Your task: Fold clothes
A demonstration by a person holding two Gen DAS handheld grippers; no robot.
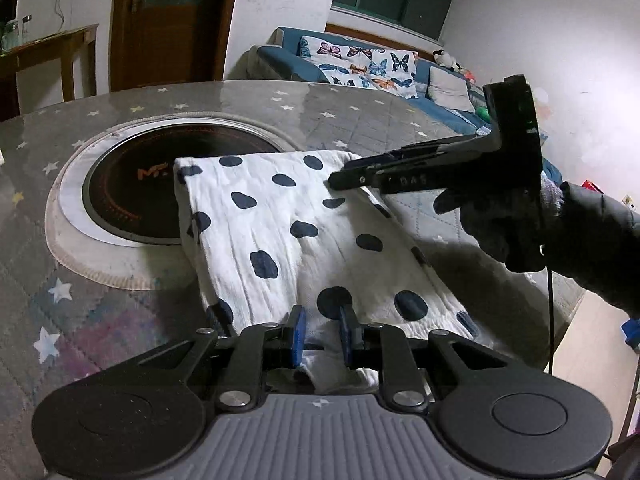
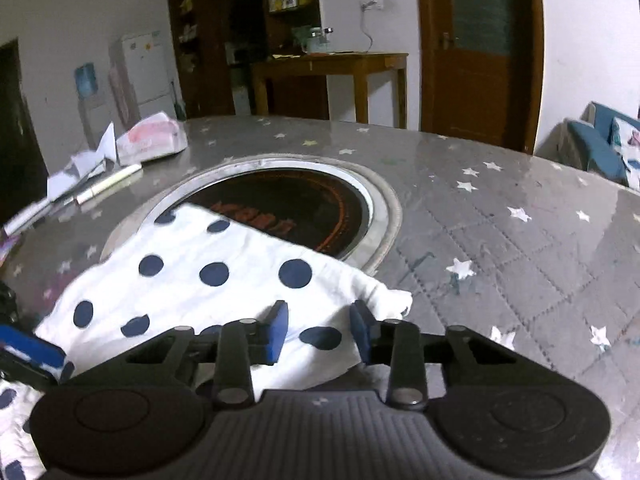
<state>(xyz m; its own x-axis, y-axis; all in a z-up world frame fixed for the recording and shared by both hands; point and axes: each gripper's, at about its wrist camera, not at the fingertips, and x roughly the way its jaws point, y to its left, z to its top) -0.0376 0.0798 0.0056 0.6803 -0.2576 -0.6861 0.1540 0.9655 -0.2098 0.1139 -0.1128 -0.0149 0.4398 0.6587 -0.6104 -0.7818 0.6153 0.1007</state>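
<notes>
A: Item one, bottom centre of the left wrist view: left gripper [image 1: 322, 330], black with blue pads, jaws apart with a modest gap, white fabric lying between them but not pinched.

B: And the fabric?

A: White folded cloth with dark blue spots [image 1: 296, 236], spread across the middle of the frame on the grey star-patterned tabletop [image 1: 120, 320]. Its far corner overlaps the round black inset hotplate with a silver rim [image 1: 132, 196].

B: Item two?

A: Right gripper [image 2: 318, 334], bottom centre of the right wrist view, jaws wide apart, straddling the near edge of the cloth [image 2: 224, 276]; nothing clamped. In the left wrist view the same gripper [image 1: 340, 180] enters from the right, held by a dark-gloved hand [image 1: 504, 220], tips over the cloth's upper right corner.

B: Sundries?

A: Papers and a white pen [image 2: 108, 184], upper left of the right view. Blue sofa with butterfly-print cover [image 1: 360, 64], upper centre of the left view.
</notes>
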